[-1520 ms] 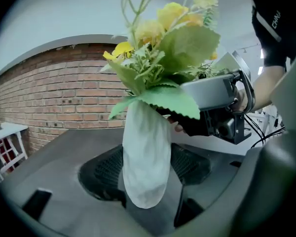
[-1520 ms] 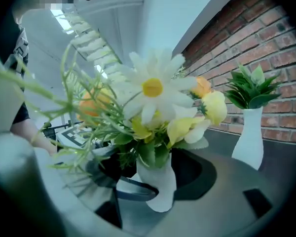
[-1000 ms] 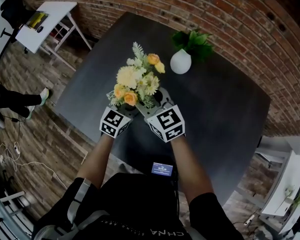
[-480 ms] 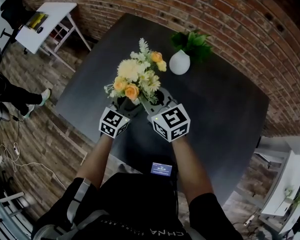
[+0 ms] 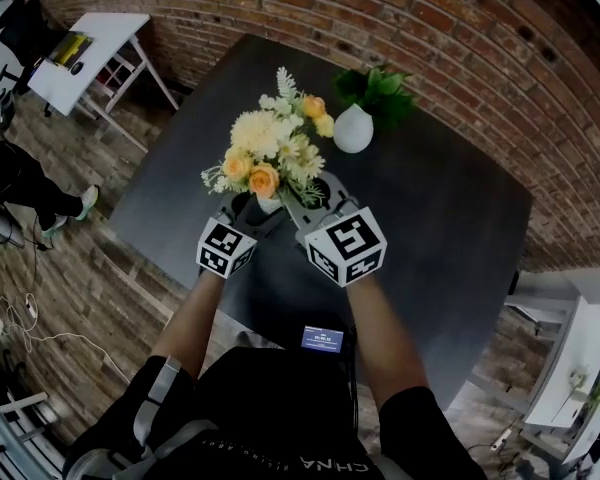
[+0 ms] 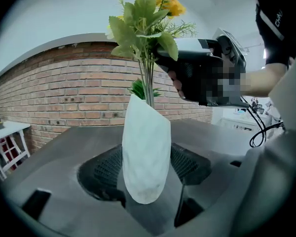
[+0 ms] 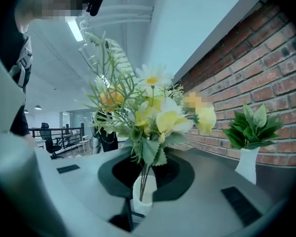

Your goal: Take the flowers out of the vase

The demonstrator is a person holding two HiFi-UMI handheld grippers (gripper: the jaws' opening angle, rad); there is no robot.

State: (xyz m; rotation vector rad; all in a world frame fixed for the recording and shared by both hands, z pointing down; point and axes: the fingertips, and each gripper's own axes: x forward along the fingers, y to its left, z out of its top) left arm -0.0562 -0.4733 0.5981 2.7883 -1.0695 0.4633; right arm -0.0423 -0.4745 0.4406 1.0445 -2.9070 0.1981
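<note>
A bunch of yellow, orange and white flowers stands over a slim white vase on the dark table. My left gripper is shut on the vase body and holds it upright. My right gripper sits beside it at stem height. Its jaws are closing, with the green stems pinched between them just above the vase mouth. In the left gripper view the right gripper holds the stems above the vase. In the head view both marker cubes hide the jaws.
A second round white vase with green leaves stands farther back near the brick wall, also in the right gripper view as the leafy vase. A white desk and a person's legs are off the table's left.
The right gripper has risen with the flower bunch, and the blooms now sit higher and farther from me. The left gripper and the vase have stayed put.
</note>
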